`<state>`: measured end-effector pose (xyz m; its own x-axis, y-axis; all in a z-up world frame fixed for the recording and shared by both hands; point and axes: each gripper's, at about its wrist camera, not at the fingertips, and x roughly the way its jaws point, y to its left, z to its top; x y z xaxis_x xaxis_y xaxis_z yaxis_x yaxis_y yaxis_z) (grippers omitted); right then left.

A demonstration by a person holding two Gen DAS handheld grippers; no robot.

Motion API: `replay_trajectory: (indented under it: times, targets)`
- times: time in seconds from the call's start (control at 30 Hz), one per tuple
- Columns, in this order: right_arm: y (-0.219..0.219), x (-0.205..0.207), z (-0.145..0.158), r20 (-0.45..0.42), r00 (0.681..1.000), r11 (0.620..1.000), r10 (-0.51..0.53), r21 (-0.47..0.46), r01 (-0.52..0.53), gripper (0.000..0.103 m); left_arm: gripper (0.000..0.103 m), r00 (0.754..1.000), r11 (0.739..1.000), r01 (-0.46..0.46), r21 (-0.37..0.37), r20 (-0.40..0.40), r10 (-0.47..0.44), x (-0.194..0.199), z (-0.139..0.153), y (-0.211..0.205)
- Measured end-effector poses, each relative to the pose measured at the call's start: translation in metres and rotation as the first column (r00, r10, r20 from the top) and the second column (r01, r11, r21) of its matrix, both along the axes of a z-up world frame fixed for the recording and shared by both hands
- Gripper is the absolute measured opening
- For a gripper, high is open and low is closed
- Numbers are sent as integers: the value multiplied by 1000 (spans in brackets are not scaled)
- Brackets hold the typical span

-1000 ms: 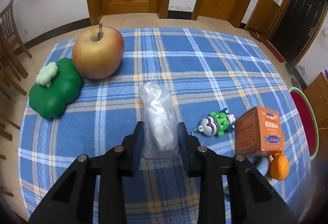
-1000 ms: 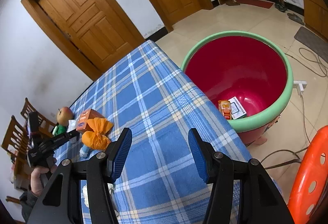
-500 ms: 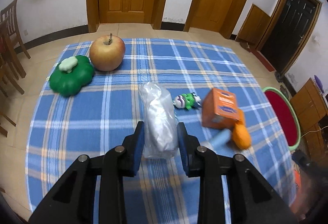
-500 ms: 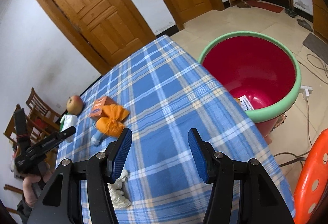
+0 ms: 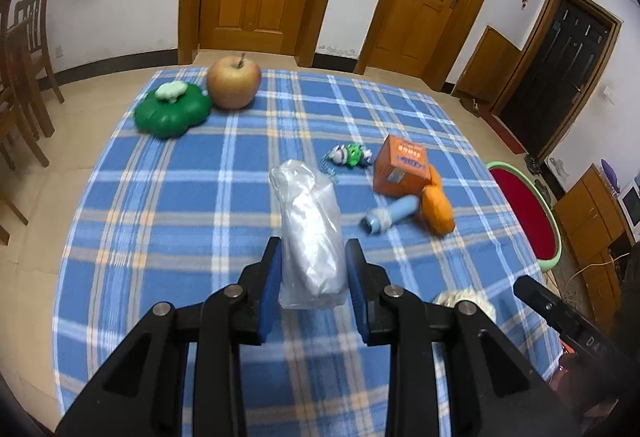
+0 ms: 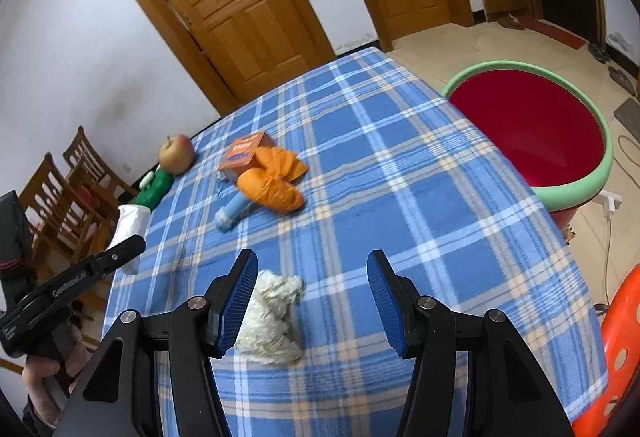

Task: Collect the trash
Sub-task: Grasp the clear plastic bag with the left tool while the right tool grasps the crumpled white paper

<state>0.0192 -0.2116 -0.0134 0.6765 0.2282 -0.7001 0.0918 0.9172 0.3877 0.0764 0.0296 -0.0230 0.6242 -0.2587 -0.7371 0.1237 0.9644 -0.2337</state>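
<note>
**Plastic bag pinched and lifted, tissue waiting its turn**

The crumpled clear plastic bag [image 5: 310,237] hangs in the air above the blue plaid counter [image 5: 200,205], and the left tool [image 5: 312,277] is clamped on its lower end, the pads squeezing it from both sides. I'd say it is gripped low so the loose top can flop freely on the way to the bin. That bin, a big red tub with a green rim [image 6: 560,141], stands on the floor just off the counter's far edge, handy for dropping things over the side.

The right tool [image 6: 312,301] has its jaws apart with nothing between them; a wad of white tissue [image 6: 272,313] lies just beside its left pad, likely the next pickup.

Farther off sit an orange cardboard box [image 5: 400,167], a crumpled orange wrapper [image 5: 438,207] and a pale blue tube [image 5: 390,219], bunched together. A red-yellow apple [image 5: 234,81] and a green flower-shaped toy [image 5: 172,111] rest at the far corner, probably not trash.
</note>
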Motion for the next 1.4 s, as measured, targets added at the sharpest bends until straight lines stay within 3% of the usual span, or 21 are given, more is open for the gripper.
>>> replay_trajectory:
  times: [0.27,0.73,0.9,1.0,1.4]
  targets:
    - [28,1,-8,-35,997,997,70,-24,-71,58,31,1000,1000,-19,-15,-23,19,-23,-8,10]
    - [48,3,-26,-59,988,989,142,-23,-143,58,31,1000,999,-9,-36,-15,8,-28,-7,7]
    - [54,3,-32,-65,982,984,179,-4,-180,36,31,1000,999,0,-35,-13,0,-29,-8,5]
    - [55,2,-31,-48,981,982,190,2,-190,30,31,1000,999,6,-34,-14,-6,-28,-8,2]
    - [48,-8,-5,65,983,985,172,-42,-169,27,31,999,999,33,-29,-5,-34,-25,-1,-8]
